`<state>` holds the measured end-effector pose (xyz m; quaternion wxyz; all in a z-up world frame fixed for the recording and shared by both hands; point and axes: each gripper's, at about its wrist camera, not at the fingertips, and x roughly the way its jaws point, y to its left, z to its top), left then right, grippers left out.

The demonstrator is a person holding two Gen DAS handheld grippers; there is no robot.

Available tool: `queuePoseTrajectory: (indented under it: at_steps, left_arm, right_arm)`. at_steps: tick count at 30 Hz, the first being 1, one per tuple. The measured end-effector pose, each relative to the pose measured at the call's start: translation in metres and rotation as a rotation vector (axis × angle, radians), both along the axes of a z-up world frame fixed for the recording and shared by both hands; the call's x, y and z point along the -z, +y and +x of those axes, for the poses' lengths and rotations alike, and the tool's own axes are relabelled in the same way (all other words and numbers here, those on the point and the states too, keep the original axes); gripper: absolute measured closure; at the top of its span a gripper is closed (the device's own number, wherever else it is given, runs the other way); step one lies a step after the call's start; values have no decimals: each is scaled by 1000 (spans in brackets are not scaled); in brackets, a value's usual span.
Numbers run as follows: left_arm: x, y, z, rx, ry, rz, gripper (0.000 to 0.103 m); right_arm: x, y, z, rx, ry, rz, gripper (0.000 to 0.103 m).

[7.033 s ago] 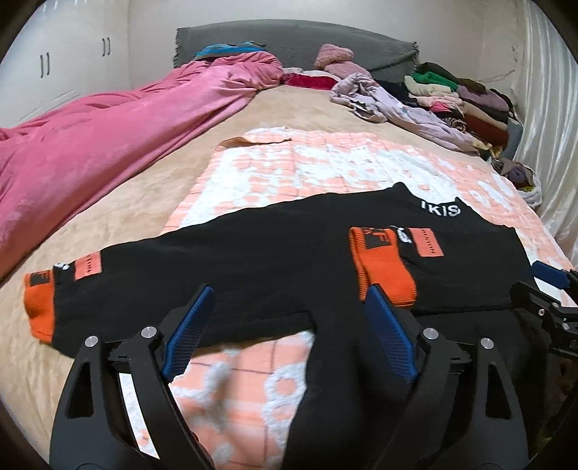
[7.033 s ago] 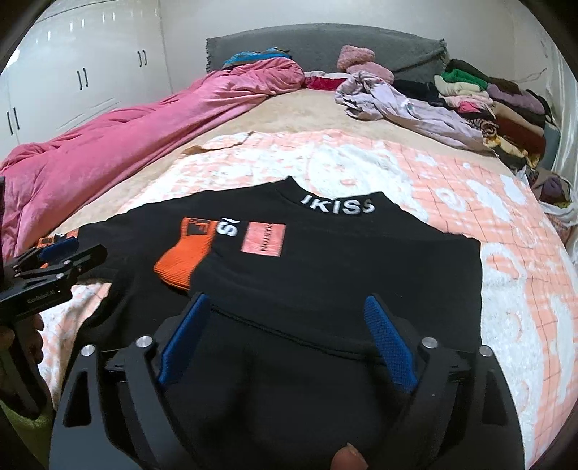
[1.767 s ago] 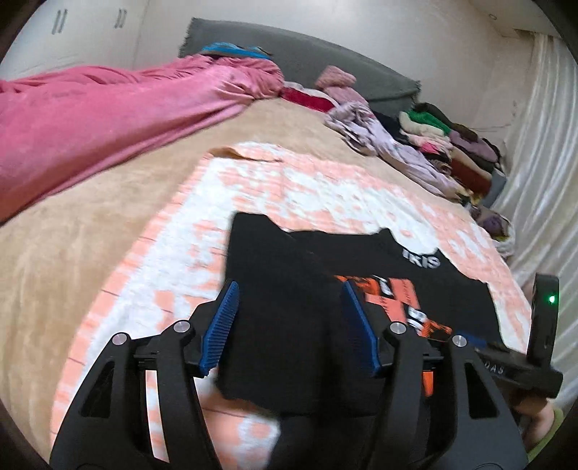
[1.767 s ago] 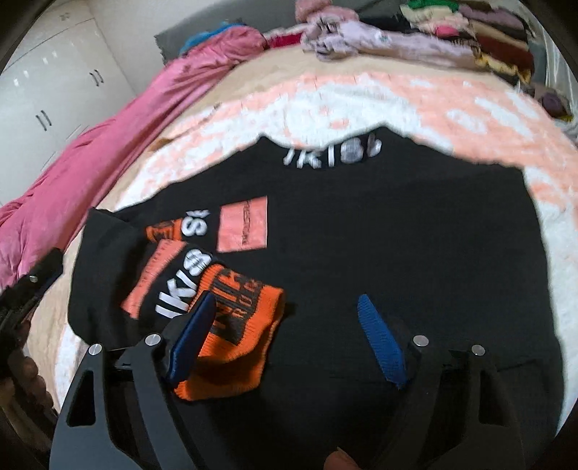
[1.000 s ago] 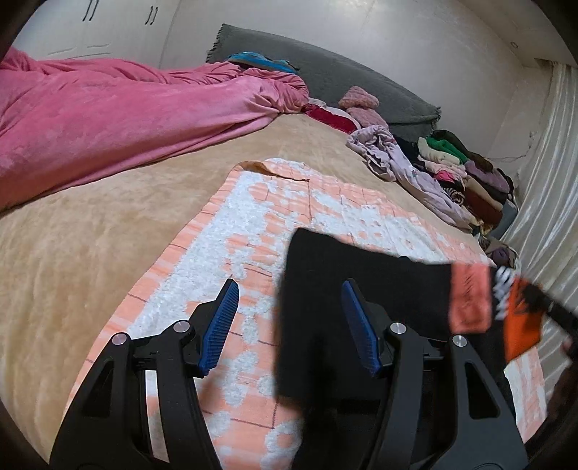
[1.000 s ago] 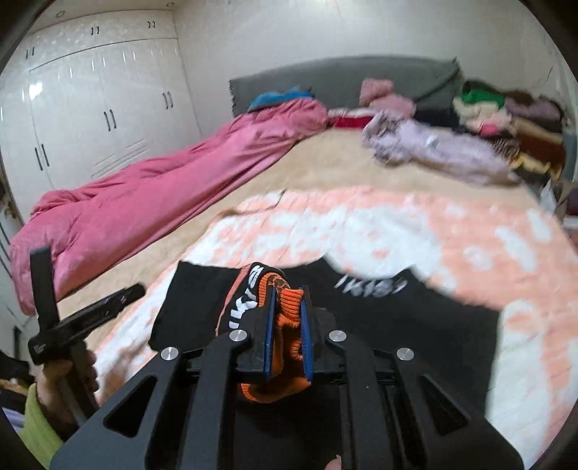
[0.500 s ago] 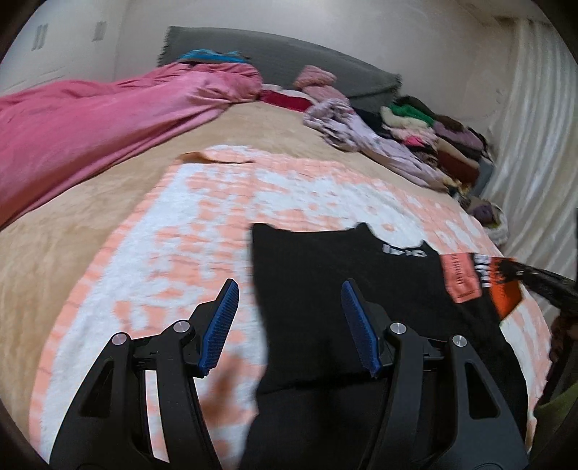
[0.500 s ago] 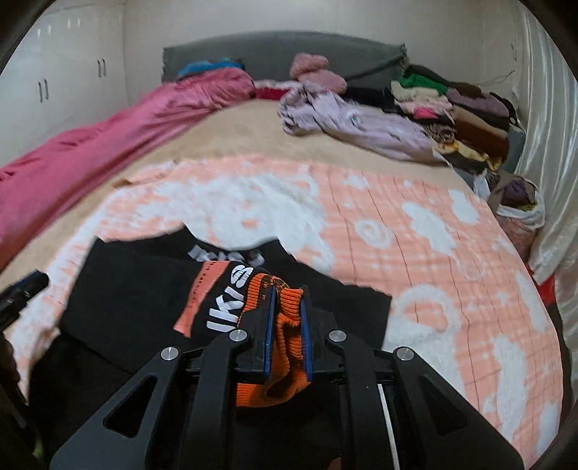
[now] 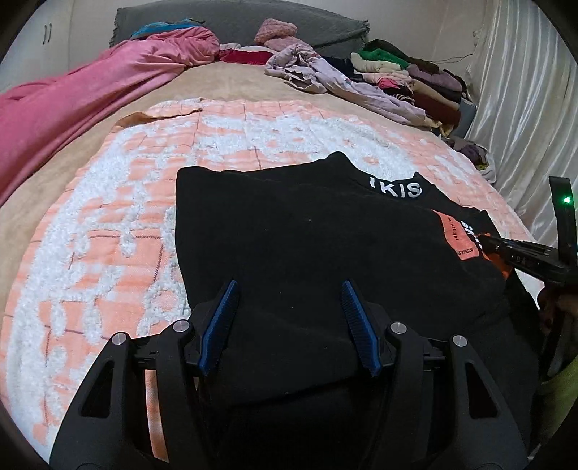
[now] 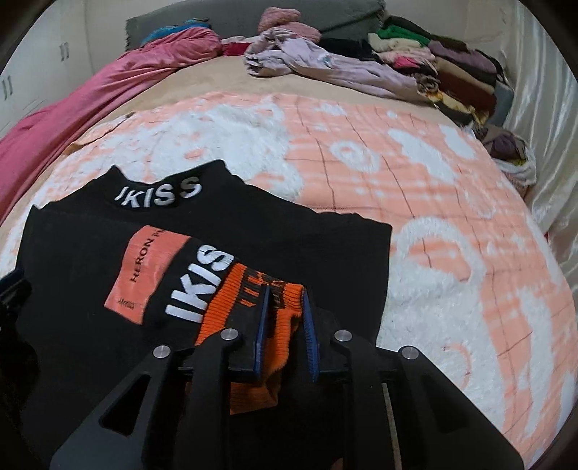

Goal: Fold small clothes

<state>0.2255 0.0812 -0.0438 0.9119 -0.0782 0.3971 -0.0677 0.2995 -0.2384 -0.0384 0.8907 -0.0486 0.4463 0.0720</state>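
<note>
A small black sweater (image 9: pixel 307 235) with a white-lettered collar lies on the orange-and-white blanket (image 9: pixel 108 224). Its sleeves are folded in over the body. My left gripper (image 9: pixel 289 321) is open and empty, low over the sweater's near hem. My right gripper (image 10: pixel 285 325) stands low on the sweater's right side, its jaws a little apart around the orange sleeve cuff (image 10: pixel 253 300). The sleeve's salmon patch (image 10: pixel 148 267) and white letters lie flat on the body. The right gripper also shows at the right edge of the left wrist view (image 9: pixel 523 256).
A pink duvet (image 9: pixel 72 94) runs along the bed's left side. A lilac garment (image 9: pixel 336 76) and a stack of folded clothes (image 9: pixel 415 79) lie at the far right by the curtain (image 9: pixel 523 108). A grey headboard (image 9: pixel 253 21) is at the back.
My right gripper has carried the orange cuff across to the sweater's right side and lowered it onto the body; its jaws have parted slightly. My left gripper has stayed open over the hem.
</note>
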Motion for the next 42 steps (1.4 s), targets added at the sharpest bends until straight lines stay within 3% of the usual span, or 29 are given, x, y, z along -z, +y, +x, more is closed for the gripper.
queuePoseTrajectory:
  at_steps: [5,9,15,19,21,27,28,30,34,37,42]
  left_arm:
    - [-4,5,-5,-4,-21,-35,52]
    - [-17,-2,-16,-3,-60,-5,52]
    - [-25,-23,-34,43,-90,28,52]
    - [-19,-40,-35,66,-92,134,49]
    - [-14,-42,-32,60,-72,152,49]
    - [-8,-30,-28,42,-38,103,46]
    - [-7,-28,-27,40,-34,96,46]
    - [-7,-25,-26,39,-31,76,45]
    - [-7,-26,-27,39,-33,77,45]
    - [-7,-26,-27,38,-32,75,45]
    - [-28,-24,-38,23,-78,83,46]
  right_arm:
    - [-19,-19,-10,60,-40,78,79]
    - [-35,-33,-29,34,-58,186,79]
    - [-22,-36,-42,-18,32,300,78]
    - [-7,-32,-40,-5,71,299,77]
    - [-2,-29,-41,-16,82,299,88]
    - [-16,-35,-53,-12,22,266,96]
    - [-16,-34,-55,-8,19,239,101]
    - [-7,-30,-55,-14,31,170,100]
    - [0,-27,-56,-13,27,125,99]
    - [-8,-27,-58,14,15,99,88]
    - [-39,-17,-68,-24,-81,135,88]
